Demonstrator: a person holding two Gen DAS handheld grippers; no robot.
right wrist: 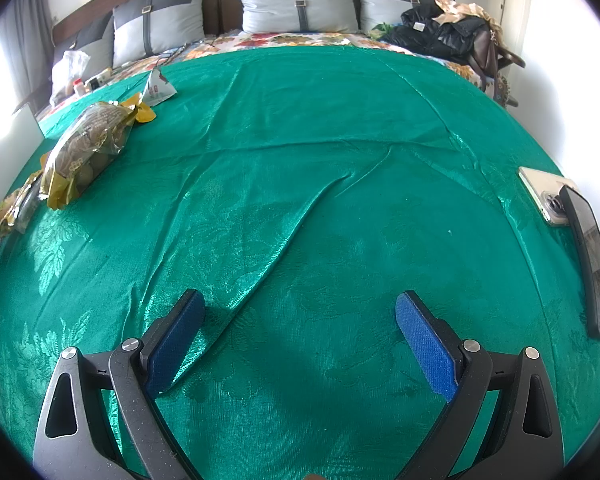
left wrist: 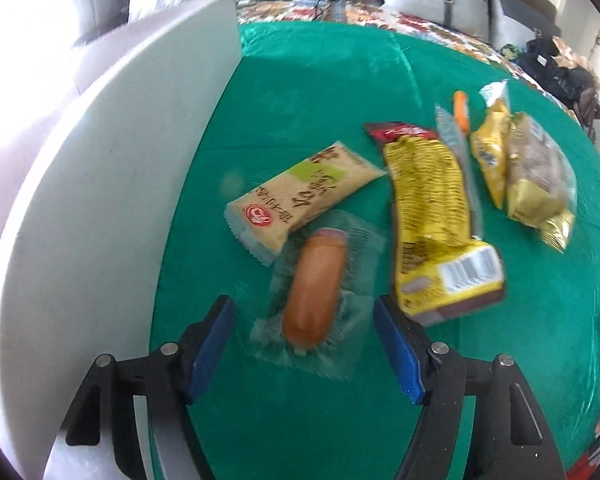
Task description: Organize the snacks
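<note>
Sausage packet (left wrist: 314, 292) lies between the spread left claw (left wrist: 304, 308), white box wall (left wrist: 100, 184) close beside; right claw (right wrist: 300, 304) spread over bare cloth (right wrist: 320, 160).

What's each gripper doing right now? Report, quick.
Left gripper: open, jaws either side of the wrapped sausage, pads not touching it.
Right gripper: open, holding nothing, over the green cloth.

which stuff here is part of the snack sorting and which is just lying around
Job:
- sausage in clear wrap, between the open left gripper
- beige wafer pack
- yellow cracker pack
- gold bag of snacks
- orange stick
- white bin

Lying about:
- two phones
- dark clothes
- pillows
</note>
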